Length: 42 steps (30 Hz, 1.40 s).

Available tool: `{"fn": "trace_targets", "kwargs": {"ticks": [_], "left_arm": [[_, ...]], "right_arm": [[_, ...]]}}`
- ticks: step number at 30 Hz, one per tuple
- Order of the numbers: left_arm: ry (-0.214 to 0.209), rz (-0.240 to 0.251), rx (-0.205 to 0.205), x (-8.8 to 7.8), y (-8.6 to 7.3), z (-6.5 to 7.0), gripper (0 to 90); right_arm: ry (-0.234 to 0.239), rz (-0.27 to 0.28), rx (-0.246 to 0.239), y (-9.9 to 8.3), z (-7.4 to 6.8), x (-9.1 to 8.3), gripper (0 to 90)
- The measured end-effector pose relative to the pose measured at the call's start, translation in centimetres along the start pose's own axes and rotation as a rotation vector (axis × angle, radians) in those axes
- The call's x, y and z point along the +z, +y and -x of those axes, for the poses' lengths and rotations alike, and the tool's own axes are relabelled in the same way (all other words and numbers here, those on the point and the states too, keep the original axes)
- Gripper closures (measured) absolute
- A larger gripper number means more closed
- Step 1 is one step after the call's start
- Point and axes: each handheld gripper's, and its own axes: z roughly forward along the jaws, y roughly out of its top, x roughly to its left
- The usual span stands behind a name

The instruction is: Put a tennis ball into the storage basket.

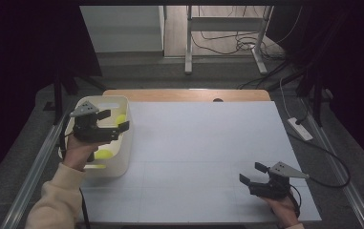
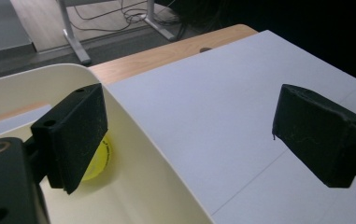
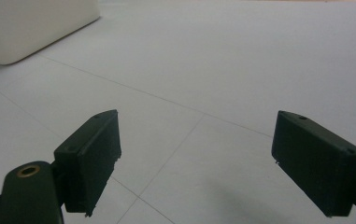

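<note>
A cream bin [image 1: 122, 160] stands at the table's left edge with yellow balls [image 1: 104, 153] inside. My left gripper [image 1: 113, 121] hovers over the bin's right wall, open, with nothing between its jaws. In the left gripper view the gripper [image 2: 187, 135] straddles the bin wall [image 2: 166, 161], and a yellow ball [image 2: 98, 161] lies on the bin floor behind the left jaw. My right gripper [image 1: 252, 173] rests low near the table's front right, open and empty. In the right gripper view the gripper [image 3: 194, 154] points across the white sheet toward the bin [image 3: 31, 28].
A white sheet [image 1: 203, 152] covers the table, with a wooden strip [image 1: 184, 95] along the far edge. Beyond it stand desk legs and cables [image 1: 227, 43] on the floor. A power strip [image 1: 300, 129] lies off the right side.
</note>
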Motion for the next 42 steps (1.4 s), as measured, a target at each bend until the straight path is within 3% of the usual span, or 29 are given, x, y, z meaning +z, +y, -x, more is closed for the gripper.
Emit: {"fn": "trace_targets", "kwargs": {"ticks": [15,30,35,42], "left_arm": [[-0.061,0.021,0.056,0.4,-1.3,2.9,11.2],[-0.157,0.028,0.102,1.1,-2.6,6.4,11.4],[-0.216,0.033,0.15,1.4,-3.1,8.0,11.6],[-0.257,0.011,0.181,2.0,-3.9,9.4,12.0]], "right_arm": [[-0.005,-0.002,-0.01,-0.1,0.0,-0.2,15.6],[-0.003,-0.001,-0.013,-0.1,-0.2,-0.3,15.7],[-0.007,0.0,-0.012,-0.2,-0.2,-0.4,15.6],[-0.007,-0.001,-0.013,-0.2,-0.3,-0.4,15.7]]}}
